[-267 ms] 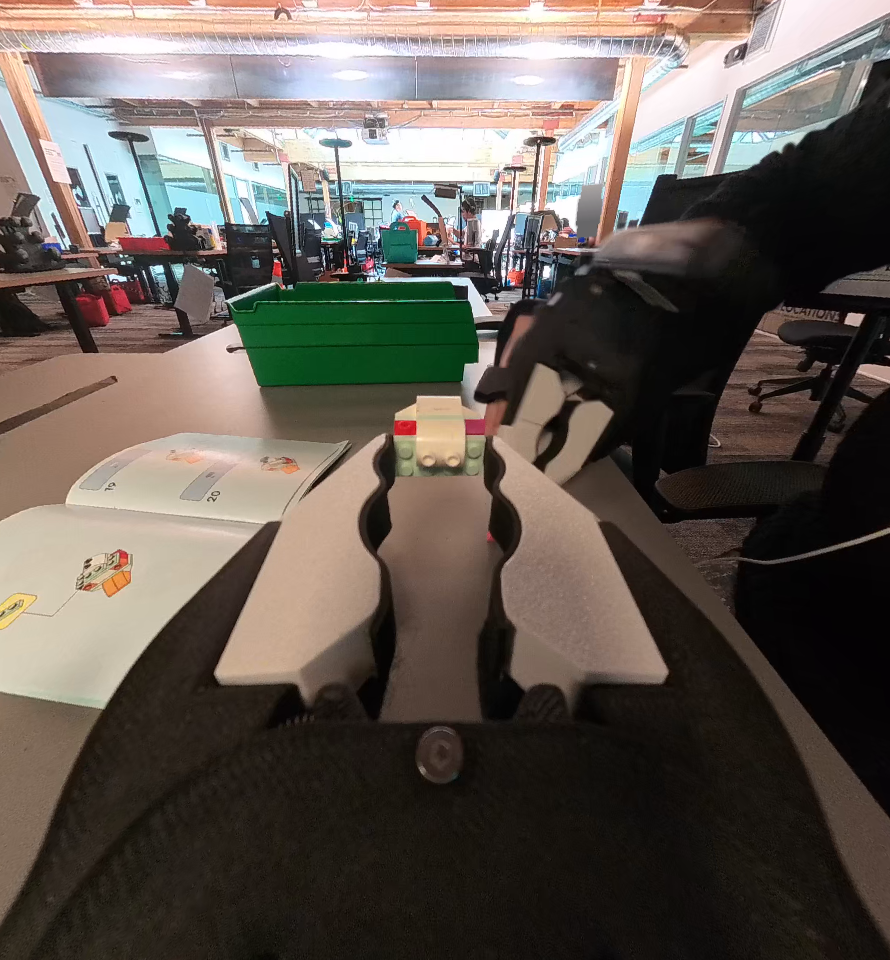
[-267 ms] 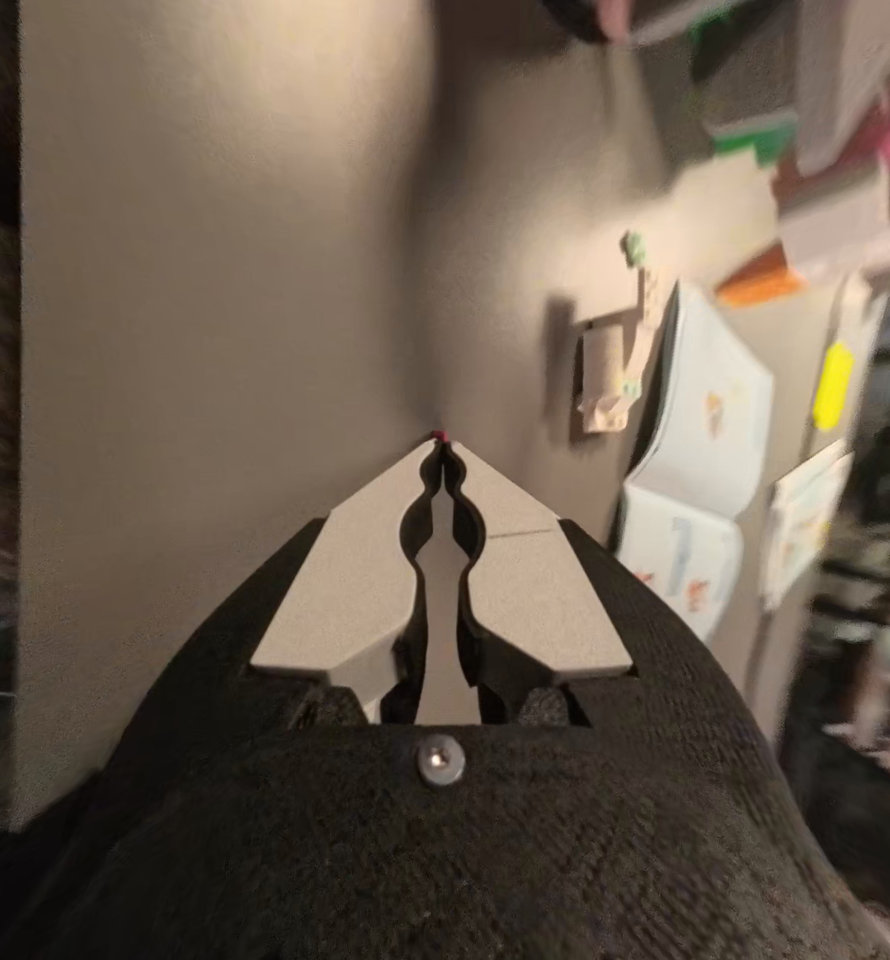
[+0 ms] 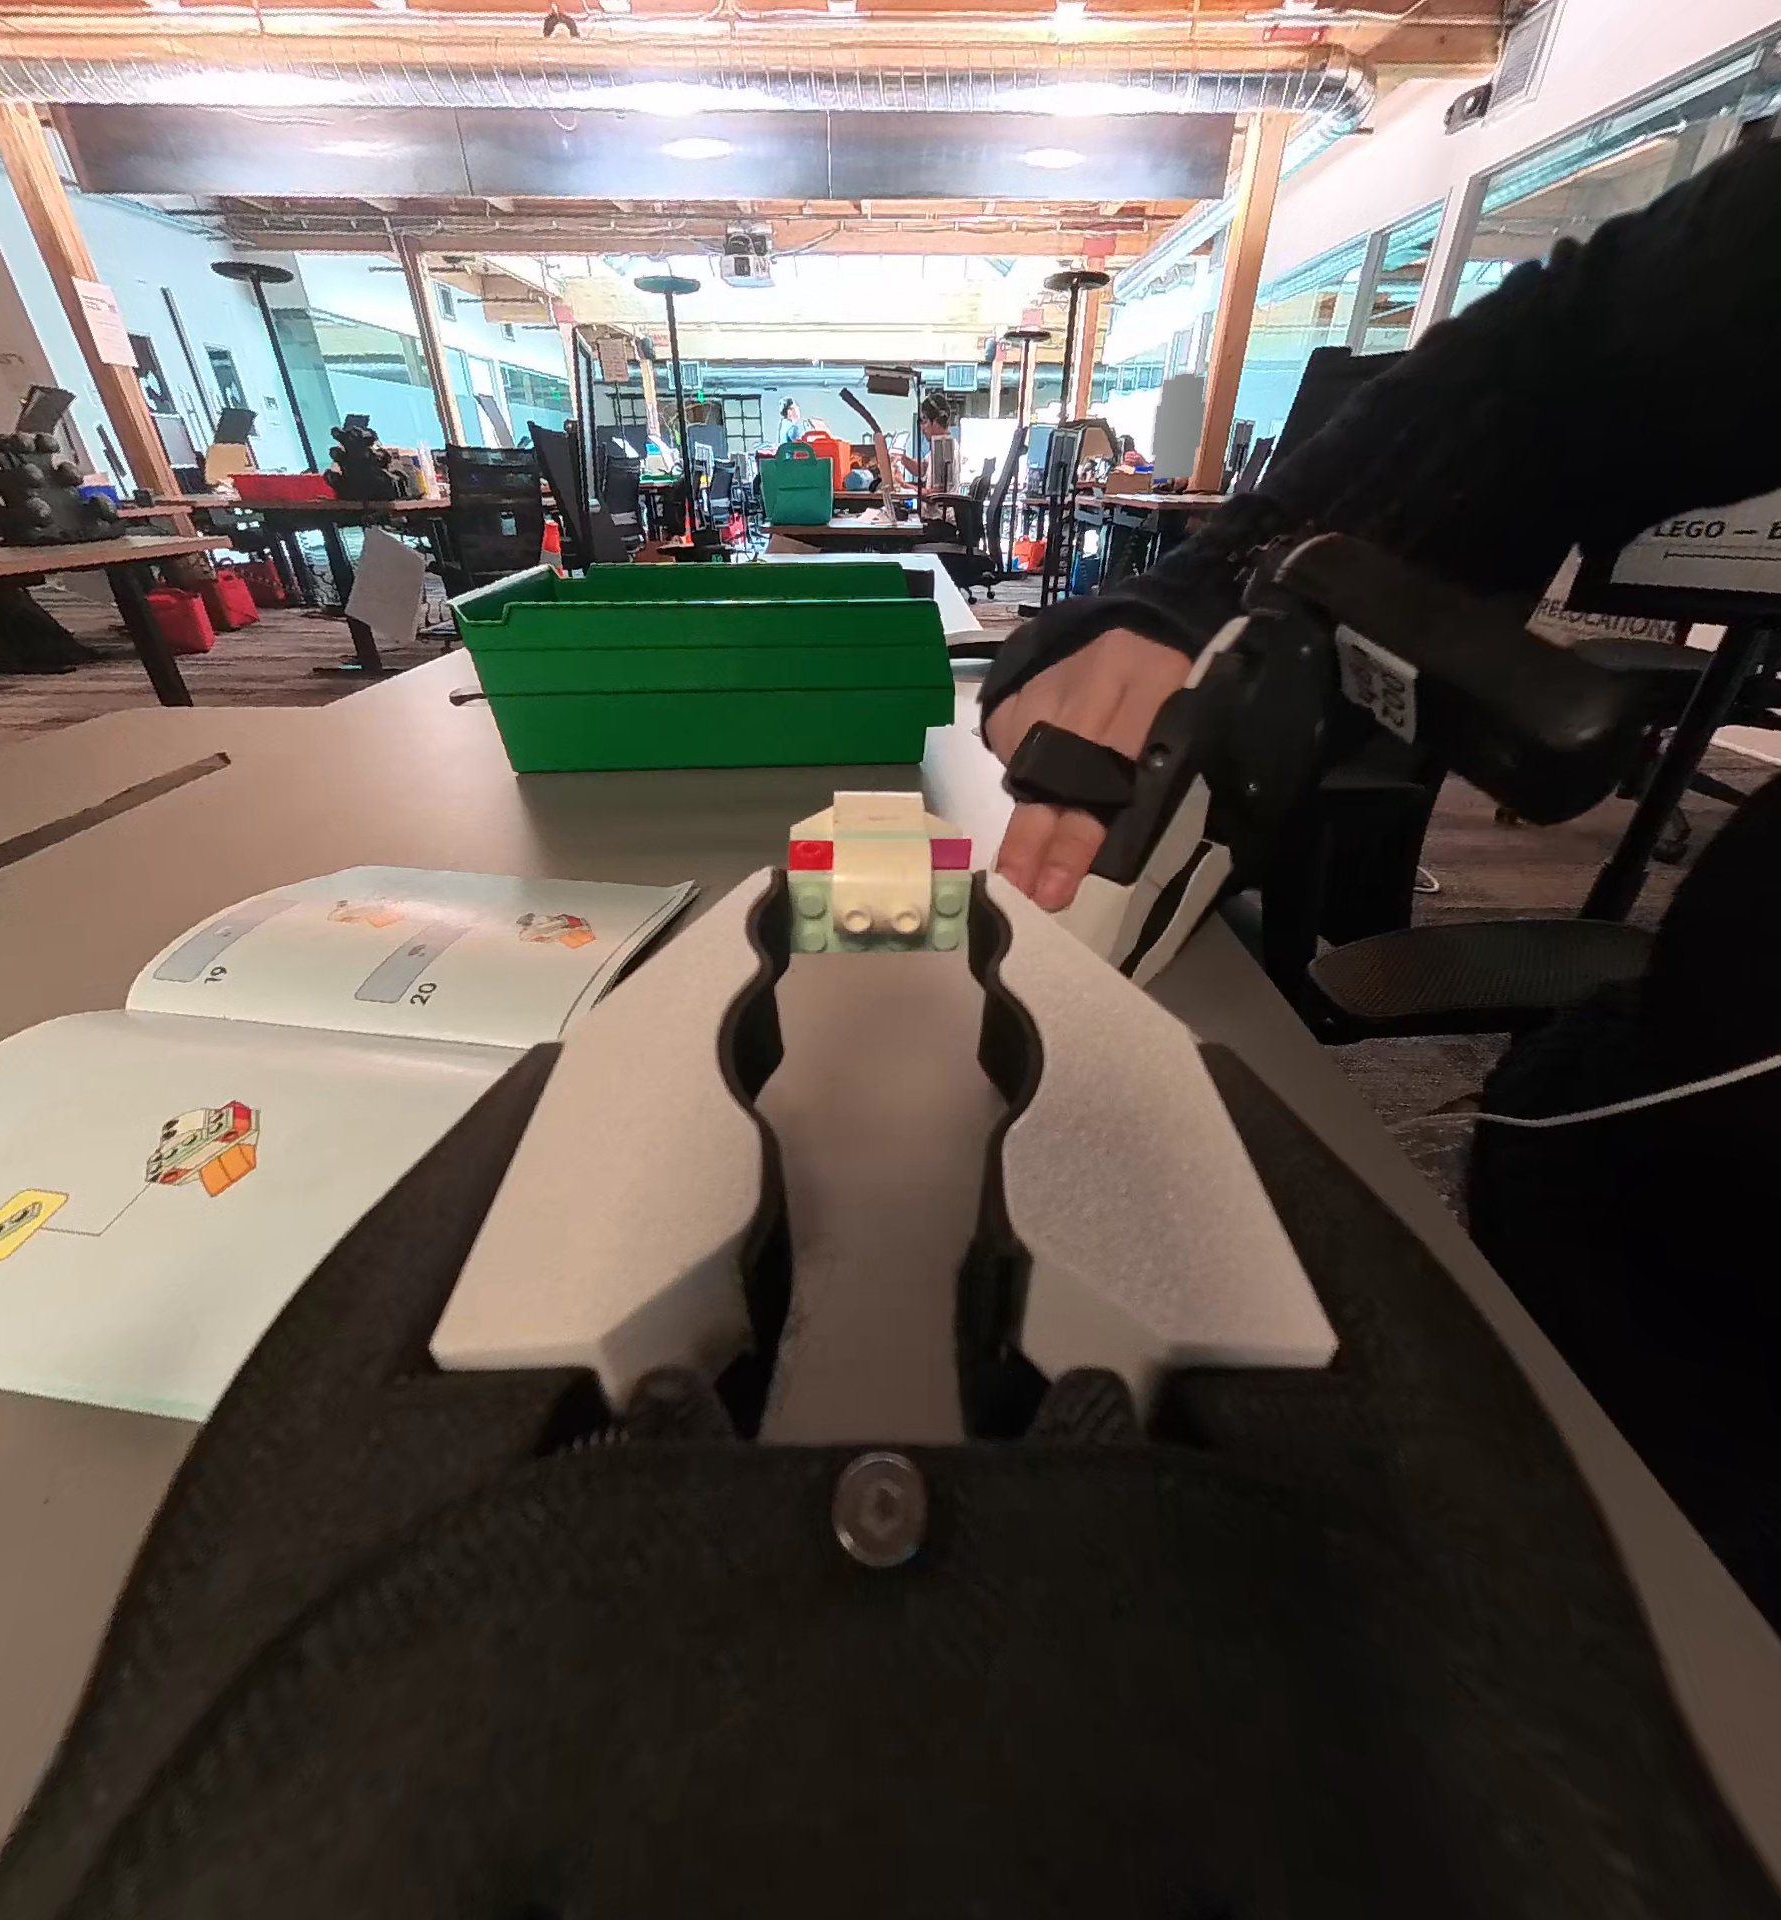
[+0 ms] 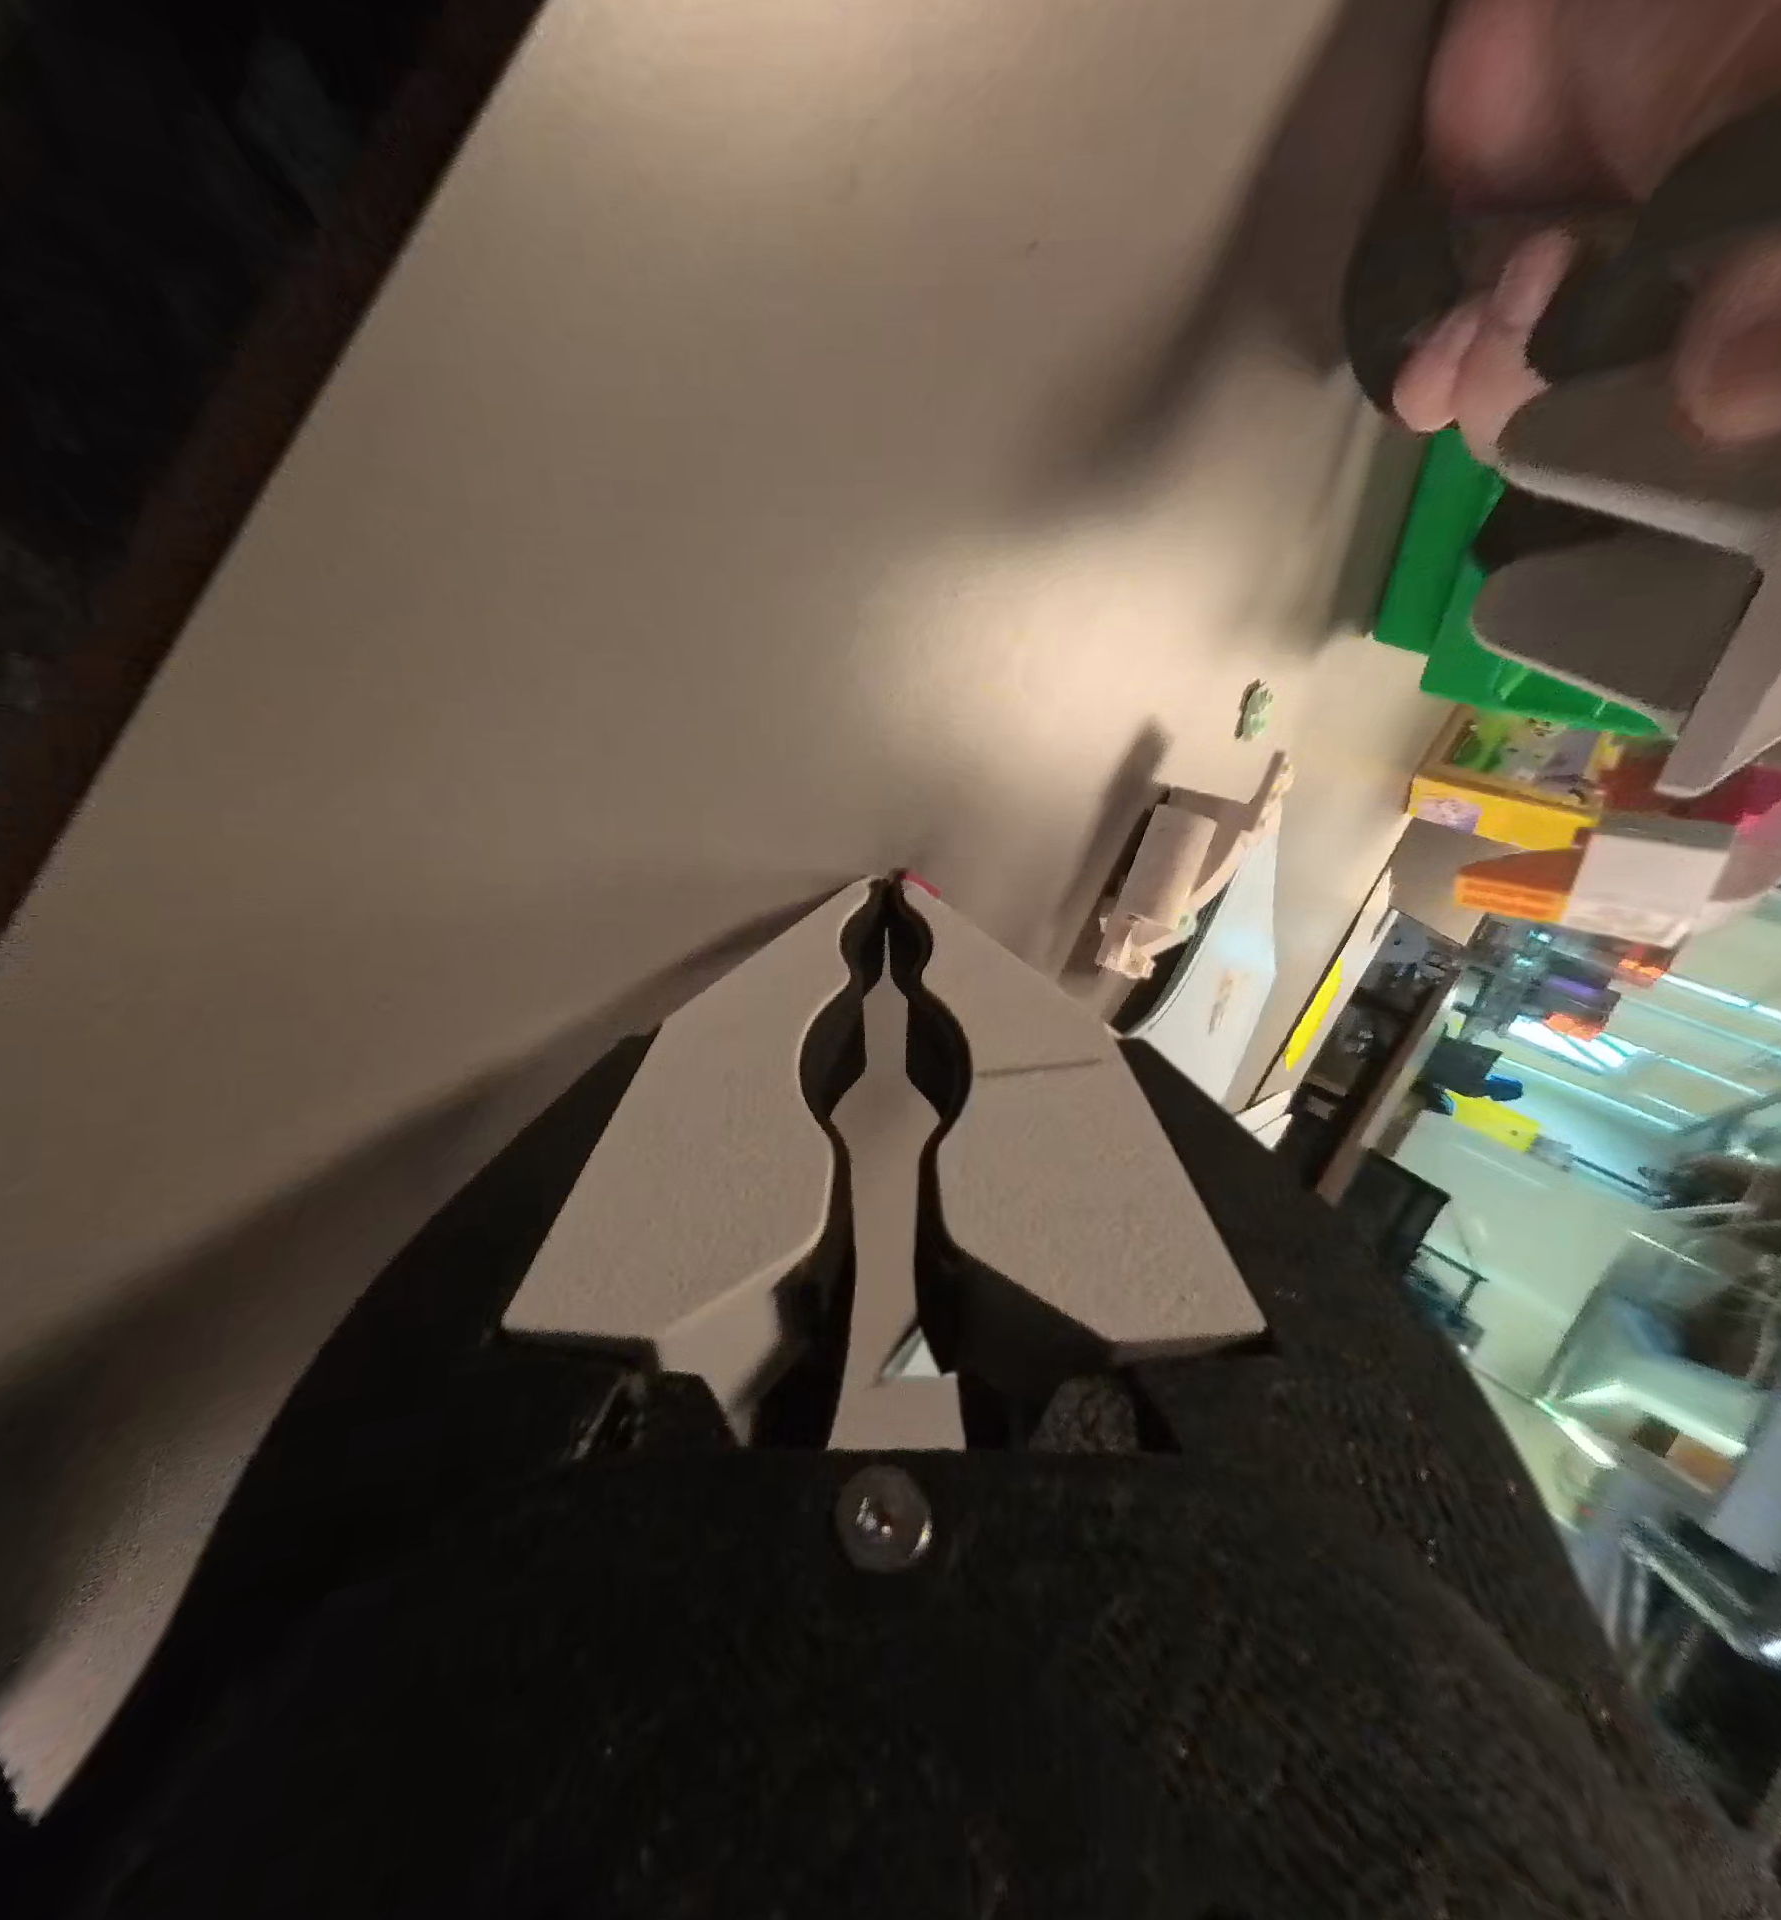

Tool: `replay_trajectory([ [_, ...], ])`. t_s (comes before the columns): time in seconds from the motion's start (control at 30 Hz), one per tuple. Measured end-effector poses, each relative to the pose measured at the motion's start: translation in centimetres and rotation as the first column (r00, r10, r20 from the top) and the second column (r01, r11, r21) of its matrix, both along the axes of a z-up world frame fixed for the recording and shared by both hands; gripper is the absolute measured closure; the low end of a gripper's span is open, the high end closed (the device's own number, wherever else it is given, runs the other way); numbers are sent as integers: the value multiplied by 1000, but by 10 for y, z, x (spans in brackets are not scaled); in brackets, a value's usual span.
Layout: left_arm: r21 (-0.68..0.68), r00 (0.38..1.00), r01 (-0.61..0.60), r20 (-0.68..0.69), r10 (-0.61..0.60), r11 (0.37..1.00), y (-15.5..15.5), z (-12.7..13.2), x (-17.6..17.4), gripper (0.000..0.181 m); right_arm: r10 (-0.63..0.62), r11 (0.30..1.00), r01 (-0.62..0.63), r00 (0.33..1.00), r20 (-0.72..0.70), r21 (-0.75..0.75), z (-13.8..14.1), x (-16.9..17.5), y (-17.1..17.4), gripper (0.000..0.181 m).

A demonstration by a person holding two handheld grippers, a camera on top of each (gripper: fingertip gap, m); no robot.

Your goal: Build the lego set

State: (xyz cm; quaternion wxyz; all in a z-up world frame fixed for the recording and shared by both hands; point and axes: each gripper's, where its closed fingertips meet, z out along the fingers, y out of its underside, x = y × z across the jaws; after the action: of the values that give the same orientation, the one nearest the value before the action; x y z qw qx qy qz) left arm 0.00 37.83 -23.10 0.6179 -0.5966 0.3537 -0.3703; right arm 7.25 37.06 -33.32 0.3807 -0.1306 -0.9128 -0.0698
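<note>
**Mint-green base, white top: small lego build sits mid-way in the left tool**

Matte grey foam-looking fingers with wavy inner edges are what you see first on the left tool (image 3: 878,914), and they're clamped on either side of the little lego model (image 3: 878,881), held up off the counter (image 3: 366,790). Model so far: a mint-green studded plate at the bottom, a glossy white sloped block on top with two studs facing back, plus a red bit on one side and a pink bit on the other. The right wrist view also shows an orange piece under it.

The right tool (image 4: 891,883) is pinched nearly shut on a tiny pink-red piece (image 4: 915,884), just a sliver poking out at the tips. It's hard to say what shape it is, and that view is smeared by motion.

Just left of the model lies the open instruction booklet (image 3: 273,1049), smooth pale-blue pages with step drawings. Going by those, the build looks partway done, with the pinched piece probably next to go on and more left after it.

Beyond that, a separate beige-white sub-assembly (image 4: 1177,873) lies on the counter beside the booklet, with a small loose green piece (image 4: 1257,710) near it. Farther back sits a shiny green plastic bin (image 3: 704,665), ribbed sides.
</note>
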Motion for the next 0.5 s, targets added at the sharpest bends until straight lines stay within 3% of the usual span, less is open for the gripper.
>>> replay_trajectory([
  [0.13, -1, 1000, 0, 1, 0, 1000, 0, 0, 0, 149, -21, 1000, 21, 1000, 18, -3, 2, 6, 6, 178],
  [0.23, 0, 1000, -1, 2, 1, 1000, 0, 0, 0, 148, -228, 953, 223, 974, -1, -206, 6, 8, 10, 176],
  [0.37, -2, 1000, 0, 4, 0, 1000, 0, 0, 0, 148, -554, 663, 484, 830, 60, -571, 17, 4, 4, 175],
  [0.5, -7, 1000, 0, 9, 0, 1000, 0, 1, -1, 148, -760, 350, 632, 623, 185, -691, 10, 6, 6, 172],
])
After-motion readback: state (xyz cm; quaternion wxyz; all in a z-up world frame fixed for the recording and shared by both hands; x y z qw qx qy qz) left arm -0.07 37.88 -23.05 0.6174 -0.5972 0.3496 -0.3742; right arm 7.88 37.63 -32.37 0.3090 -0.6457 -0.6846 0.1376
